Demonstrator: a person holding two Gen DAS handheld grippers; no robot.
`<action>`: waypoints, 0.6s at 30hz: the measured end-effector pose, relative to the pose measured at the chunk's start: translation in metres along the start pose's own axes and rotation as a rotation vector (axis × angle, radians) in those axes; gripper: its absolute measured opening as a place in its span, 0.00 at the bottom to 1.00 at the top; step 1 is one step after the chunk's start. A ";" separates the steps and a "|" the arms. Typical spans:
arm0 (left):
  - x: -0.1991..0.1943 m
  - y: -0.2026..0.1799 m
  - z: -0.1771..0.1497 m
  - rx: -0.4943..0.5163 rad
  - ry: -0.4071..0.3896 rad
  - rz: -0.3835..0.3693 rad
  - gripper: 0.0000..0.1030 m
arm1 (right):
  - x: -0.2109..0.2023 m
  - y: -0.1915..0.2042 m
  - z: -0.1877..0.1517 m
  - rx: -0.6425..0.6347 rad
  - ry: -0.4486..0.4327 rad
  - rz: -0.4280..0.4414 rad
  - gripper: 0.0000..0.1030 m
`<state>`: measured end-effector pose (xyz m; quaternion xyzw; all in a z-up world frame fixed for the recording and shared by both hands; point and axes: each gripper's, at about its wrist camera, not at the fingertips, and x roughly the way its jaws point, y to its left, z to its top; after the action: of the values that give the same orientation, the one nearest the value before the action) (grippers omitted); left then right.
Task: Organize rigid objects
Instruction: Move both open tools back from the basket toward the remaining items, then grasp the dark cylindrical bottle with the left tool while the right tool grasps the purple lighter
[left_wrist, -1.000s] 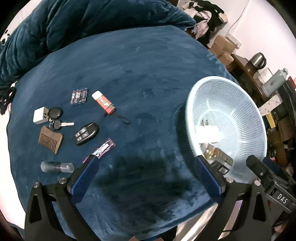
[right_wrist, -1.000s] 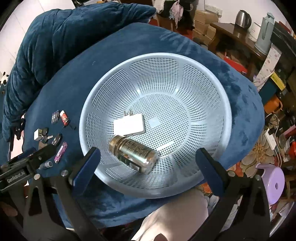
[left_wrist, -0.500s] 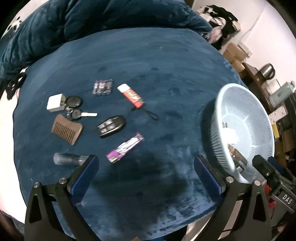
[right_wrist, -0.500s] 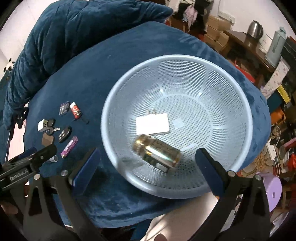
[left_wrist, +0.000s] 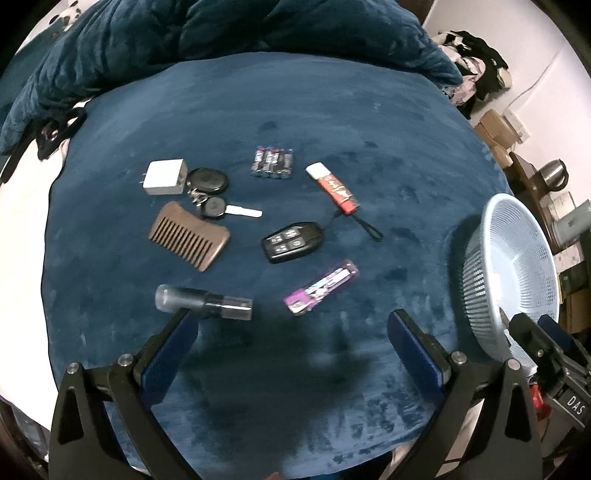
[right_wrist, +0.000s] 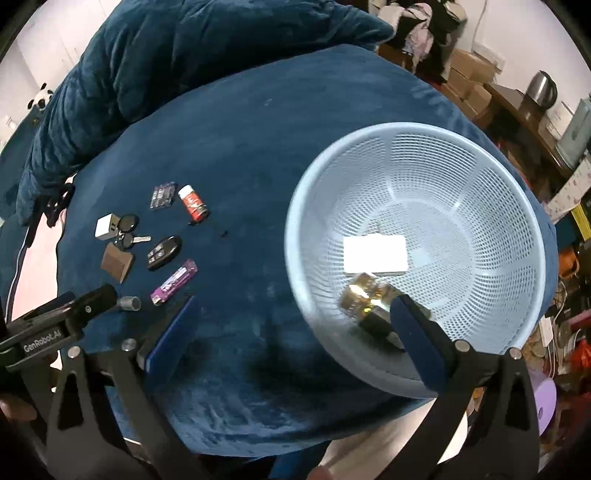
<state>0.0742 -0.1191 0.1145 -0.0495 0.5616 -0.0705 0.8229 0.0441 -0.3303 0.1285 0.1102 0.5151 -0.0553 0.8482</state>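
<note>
Small stuff sits in a loose cluster on the blue blanket (left_wrist: 332, 110): comb (left_wrist: 189, 235), keys (left_wrist: 210, 192), white charger (left_wrist: 163, 177), batteries (left_wrist: 272, 163), red lighter (left_wrist: 333, 188), car remote (left_wrist: 291, 242), purple lighter (left_wrist: 321, 286) and a clear bottle (left_wrist: 203, 307). Lots of bare blanket between them and the basket (right_wrist: 480, 177) near the right edge, which holds a white adapter (right_wrist: 375, 254) and a gold can (right_wrist: 365, 301). Left gripper (left_wrist: 291, 332) gapes wide, empty, just short of the bottle; right gripper (right_wrist: 291, 317) is wide too, empty.
</note>
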 end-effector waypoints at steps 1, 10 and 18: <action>0.000 0.005 -0.001 -0.010 0.002 0.004 1.00 | 0.000 0.003 0.000 -0.003 0.000 0.001 1.00; 0.004 0.049 -0.007 -0.100 0.011 0.025 1.00 | 0.007 0.041 0.003 -0.073 0.005 0.029 1.00; 0.012 0.086 -0.012 -0.175 0.028 0.045 1.00 | 0.022 0.079 0.003 -0.135 0.032 0.060 1.00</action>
<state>0.0725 -0.0367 0.0857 -0.1076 0.5780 -0.0036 0.8089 0.0730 -0.2539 0.1204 0.0690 0.5278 0.0067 0.8465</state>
